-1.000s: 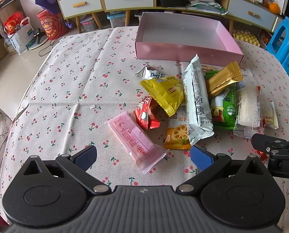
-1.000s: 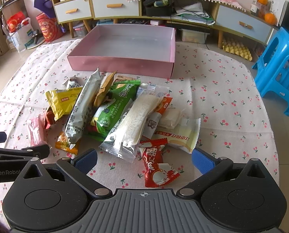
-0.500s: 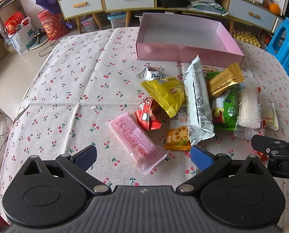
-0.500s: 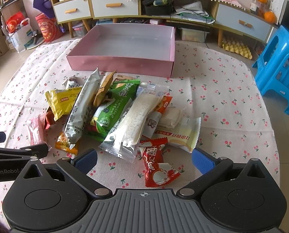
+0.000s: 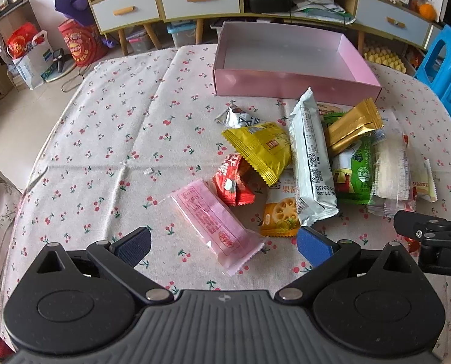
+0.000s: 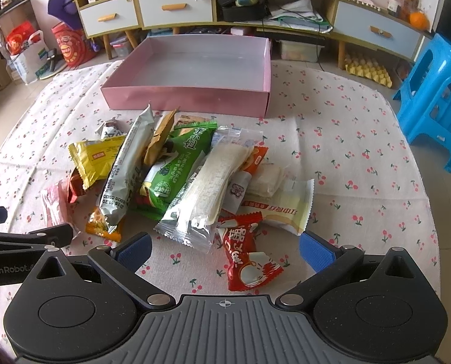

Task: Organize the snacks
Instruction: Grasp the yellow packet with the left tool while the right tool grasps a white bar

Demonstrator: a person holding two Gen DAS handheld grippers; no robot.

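Observation:
A pile of snack packets lies on the cherry-print tablecloth (image 5: pixel 110 127) in front of an empty pink box (image 5: pixel 289 83), which also shows in the right wrist view (image 6: pixel 189 100). My left gripper (image 5: pixel 224 245) is open, its jaws either side of the near end of a pink packet (image 5: pixel 213 218). Beyond it lie a small red packet (image 5: pixel 231 186), a yellow packet (image 5: pixel 260 148), a long silver packet (image 5: pixel 312 160) and a gold packet (image 5: pixel 351 126). My right gripper (image 6: pixel 225 250) is open above a red packet (image 6: pixel 245 256), near a clear cracker packet (image 6: pixel 208 194) and a green packet (image 6: pixel 177 170).
A low cabinet with drawers (image 6: pixel 177 9) stands behind the table. A blue plastic stool (image 6: pixel 435 103) stands at the right. Bags (image 5: pixel 31 54) sit on the floor at the left. The left part of the tablecloth holds no packets.
Both grippers have held almost still, with only a slight drift of view. Nothing was taken hold of and no packet moved.

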